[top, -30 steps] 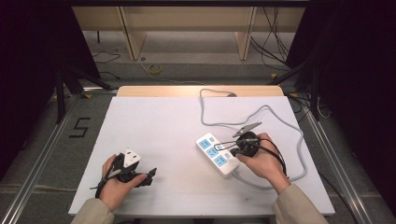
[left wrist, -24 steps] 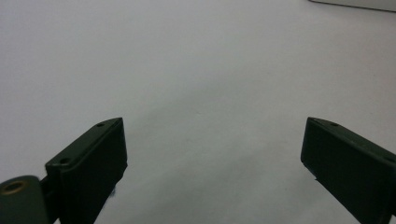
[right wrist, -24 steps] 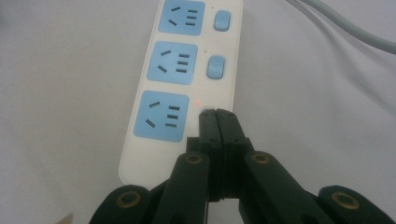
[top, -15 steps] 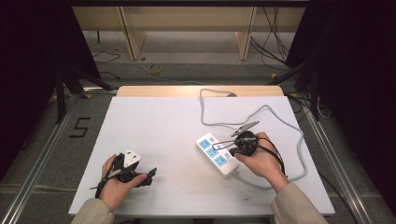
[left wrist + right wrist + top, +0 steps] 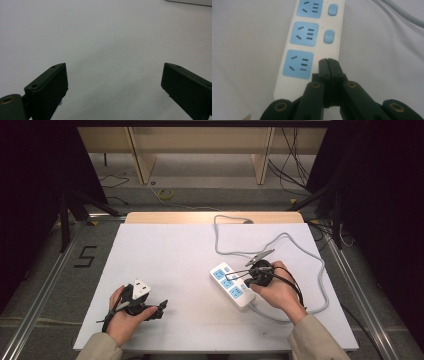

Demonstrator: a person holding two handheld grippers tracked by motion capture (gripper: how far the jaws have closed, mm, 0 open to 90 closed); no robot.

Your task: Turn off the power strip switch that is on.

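A white power strip [image 5: 229, 283] with three blue sockets lies right of the table's middle. In the right gripper view, the strip [image 5: 299, 45] has two blue switches showing beside the farther sockets. My right gripper [image 5: 328, 62] is shut, with nothing between its jaws. Its tips sit over the spot beside the nearest socket and hide what is there; a small red light [image 5: 318, 57] glows next to them. From above, the right gripper [image 5: 246, 280] points left onto the strip. My left gripper [image 5: 161, 307] stays near the front left, open [image 5: 113, 85] over bare table.
The strip's grey cable [image 5: 300, 251] loops across the right and back of the white table [image 5: 170, 255] and passes near the right hand. A wooden edge [image 5: 200, 217] runs along the table's back. Dark floor and metal rails surround it.
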